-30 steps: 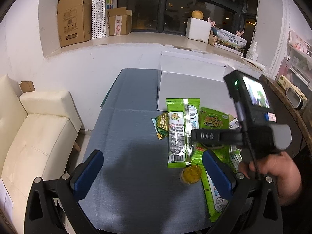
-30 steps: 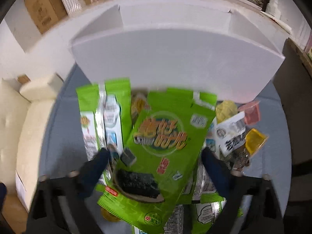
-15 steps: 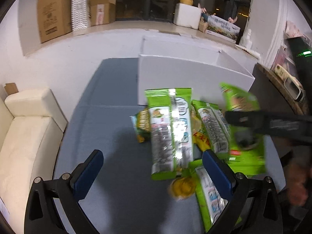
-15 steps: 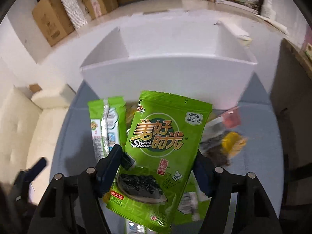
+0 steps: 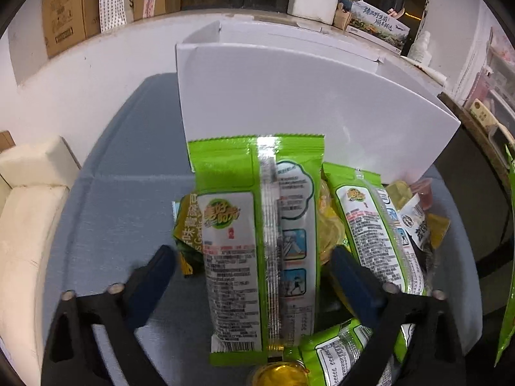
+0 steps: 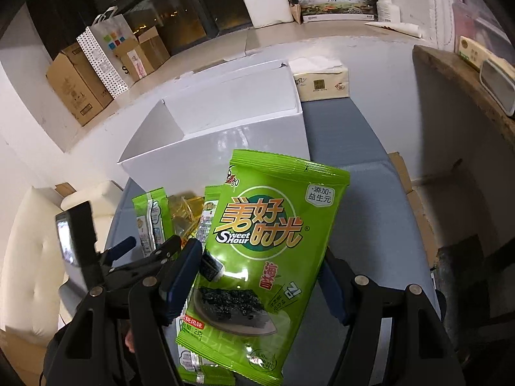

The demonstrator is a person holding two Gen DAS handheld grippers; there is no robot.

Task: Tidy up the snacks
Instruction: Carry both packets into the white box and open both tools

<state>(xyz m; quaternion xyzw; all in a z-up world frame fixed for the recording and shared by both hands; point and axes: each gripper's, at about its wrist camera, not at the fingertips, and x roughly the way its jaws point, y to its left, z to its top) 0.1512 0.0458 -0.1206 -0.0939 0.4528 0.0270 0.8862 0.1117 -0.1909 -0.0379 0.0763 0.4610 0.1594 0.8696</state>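
Observation:
My right gripper (image 6: 262,284) is shut on a green seaweed snack bag (image 6: 267,247) and holds it up above the grey table, in front of the open white box (image 6: 225,128). My left gripper (image 5: 254,276) is open, its blue pads either side of a long green seaweed pack (image 5: 257,238) that lies on the table. Several more green packs (image 5: 373,225) and small yellow and brown snacks (image 5: 418,222) lie beside it, in front of the white box (image 5: 289,109). The left gripper also shows in the right wrist view (image 6: 141,251).
A tissue pack (image 6: 322,80) stands behind the box. A cream sofa (image 5: 29,209) is left of the grey table (image 5: 122,193). A dark wooden counter (image 6: 466,96) runs along the right. Cardboard boxes (image 6: 83,87) sit on the window ledge.
My right gripper has lifted the green seaweed bag off the pile and swung right. My left gripper has moved forward over the long green pack and narrowed around it.

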